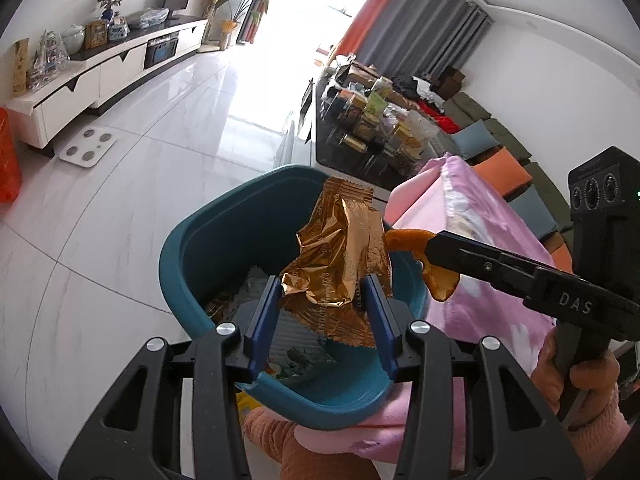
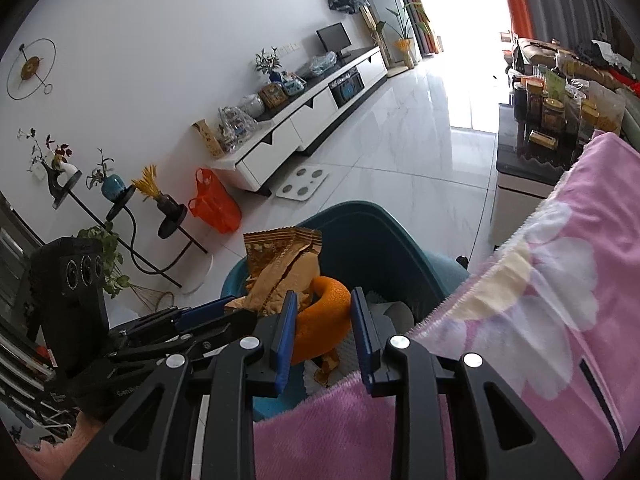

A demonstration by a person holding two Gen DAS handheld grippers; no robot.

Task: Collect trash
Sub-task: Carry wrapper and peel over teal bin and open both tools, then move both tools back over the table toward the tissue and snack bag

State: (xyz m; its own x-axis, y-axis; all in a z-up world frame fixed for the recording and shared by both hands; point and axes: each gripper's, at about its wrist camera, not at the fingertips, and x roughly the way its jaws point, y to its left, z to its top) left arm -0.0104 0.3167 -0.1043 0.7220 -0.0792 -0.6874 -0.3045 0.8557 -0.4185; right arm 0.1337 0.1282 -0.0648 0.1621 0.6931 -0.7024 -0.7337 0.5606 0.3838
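Both our grippers loaded, right over the teal bin!

Our left gripper (image 1: 324, 294) has its blue jaws pinched on the crumpled gold wrapper (image 1: 340, 256), which stands up above the teal bin (image 1: 188, 248). Our right gripper (image 2: 324, 312) clamps the curled orange peel (image 2: 320, 320) just beside that wrapper, also over the bin's mouth. Scraps already lie inside the bin. The pink blanket (image 2: 540, 300) runs along the bin's right, with white floor tiles (image 1: 120, 200) beyond its far rim.
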